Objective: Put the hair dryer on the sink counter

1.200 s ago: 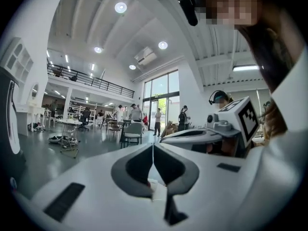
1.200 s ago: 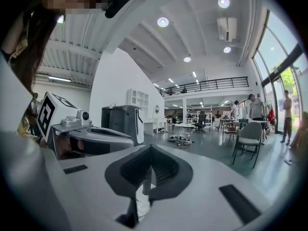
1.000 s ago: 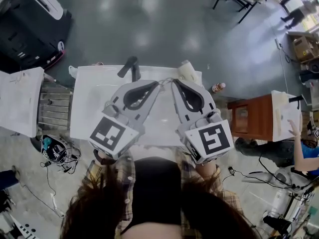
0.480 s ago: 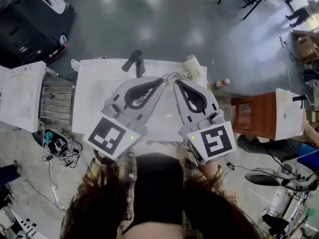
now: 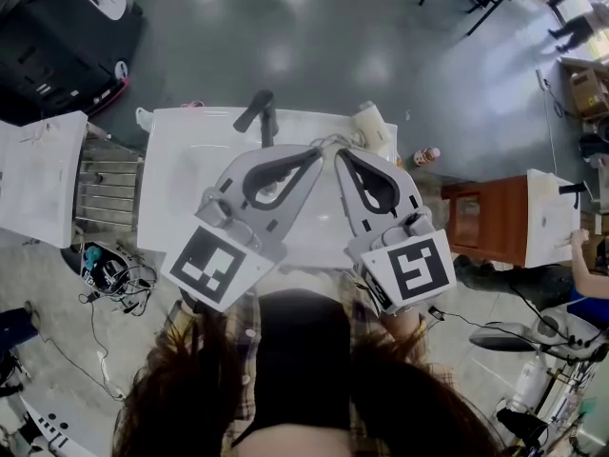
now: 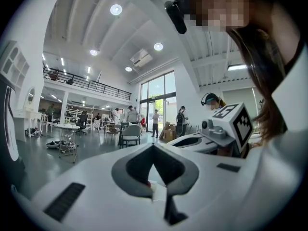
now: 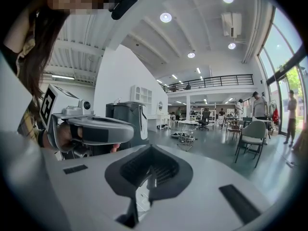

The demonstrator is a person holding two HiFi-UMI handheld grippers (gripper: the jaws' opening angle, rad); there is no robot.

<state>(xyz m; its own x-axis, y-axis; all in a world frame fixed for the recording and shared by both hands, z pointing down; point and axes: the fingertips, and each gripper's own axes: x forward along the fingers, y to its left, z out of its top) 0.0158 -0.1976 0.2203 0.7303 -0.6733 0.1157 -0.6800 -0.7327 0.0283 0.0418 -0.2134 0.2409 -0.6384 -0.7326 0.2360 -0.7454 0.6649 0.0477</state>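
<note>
In the head view a cream hair dryer [image 5: 373, 127] lies at the far right corner of the white sink counter [image 5: 181, 174], right of the black faucet [image 5: 260, 113]. Both grippers are held up above the counter's middle, tips close together and pointing away from me. My left gripper [image 5: 318, 151] is shut with nothing in it, and so is my right gripper [image 5: 337, 154]. The left gripper view looks level into the hall over closed jaws [image 6: 154, 147], with the right gripper [image 6: 226, 125] beside them. The right gripper view shows its own closed jaws [image 7: 150, 149] and the left gripper [image 7: 91, 129].
A small brown bottle [image 5: 424, 156] stands just past the counter's right end. A wooden cabinet [image 5: 481, 222] is at the right, a metal rack [image 5: 103, 193] and a white unit [image 5: 38, 184] at the left. Cables [image 5: 109, 279] lie on the floor. A person's arm [image 5: 590, 288] shows at the far right.
Both grippers have stayed raised and shut over the counter. The head view has drifted a little, so the counter sits slightly lower in the frame.
</note>
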